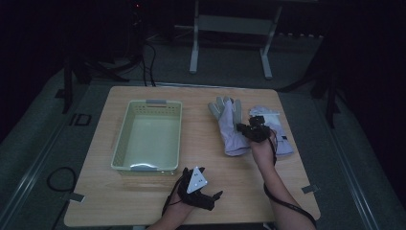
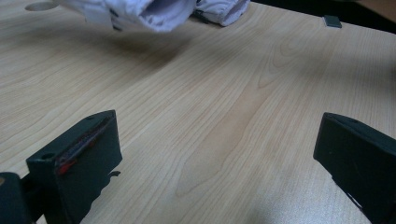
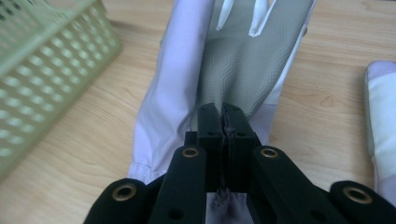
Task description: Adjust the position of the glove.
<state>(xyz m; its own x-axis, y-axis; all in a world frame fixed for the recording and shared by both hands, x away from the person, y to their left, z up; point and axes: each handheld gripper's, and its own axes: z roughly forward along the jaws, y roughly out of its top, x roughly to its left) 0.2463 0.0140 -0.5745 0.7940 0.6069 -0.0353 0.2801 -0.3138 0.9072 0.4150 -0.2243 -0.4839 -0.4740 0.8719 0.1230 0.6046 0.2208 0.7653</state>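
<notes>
Fabric of the left-hand glove (image 3: 233,60) is pinched between the jaws of our right tool (image 3: 223,122): in the right gripper view the two black jaws stand pressed together, with a fold of the glove's grey palm cloth and a few threads caught between them. From the high view, that right tool (image 1: 257,129) sits over the cuff half of the glove (image 1: 230,125), whose fingers point away from us toward the far edge of the bench (image 1: 143,201). The glove is pale lilac along its edges and grey on the palm. A second glove (image 1: 277,129) lies just beside it to the right, and we also see its edge at the right border of the right gripper view (image 3: 380,126).

Our left tool (image 1: 201,189) rests near the front edge of the bench, well apart from both gloves. In the left gripper view its jaws stand wide apart with bare wood between them (image 2: 217,144), touching nothing.

A pale green basket (image 1: 122,158) sits on the left half of the bench, near the held glove but not touching it.
</notes>
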